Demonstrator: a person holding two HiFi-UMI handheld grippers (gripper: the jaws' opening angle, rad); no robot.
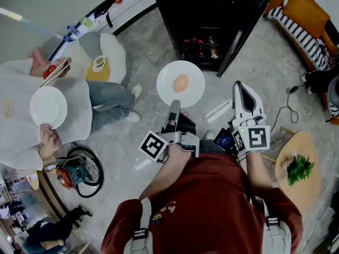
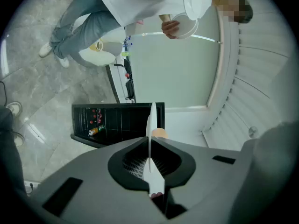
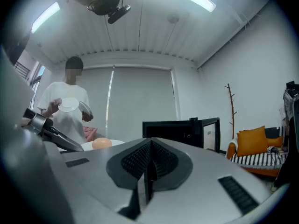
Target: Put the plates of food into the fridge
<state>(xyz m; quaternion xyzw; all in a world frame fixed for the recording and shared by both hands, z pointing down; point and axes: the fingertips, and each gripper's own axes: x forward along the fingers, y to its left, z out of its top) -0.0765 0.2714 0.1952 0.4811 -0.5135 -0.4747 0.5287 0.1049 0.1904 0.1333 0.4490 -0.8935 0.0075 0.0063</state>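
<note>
Left gripper (image 1: 174, 109) clamped the rim of the plate (image 1: 168, 91) just before the open fridge (image 1: 206, 15), right gripper (image 1: 244, 91) closed empty; judged the plate needed keeping level on entry lest the round food (image 1: 180, 82) rolled.

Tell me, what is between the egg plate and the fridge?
Nothing. In the head view, only a strip of bare floor shows between the plate, clamped in the left gripper, and the open fridge.
</note>
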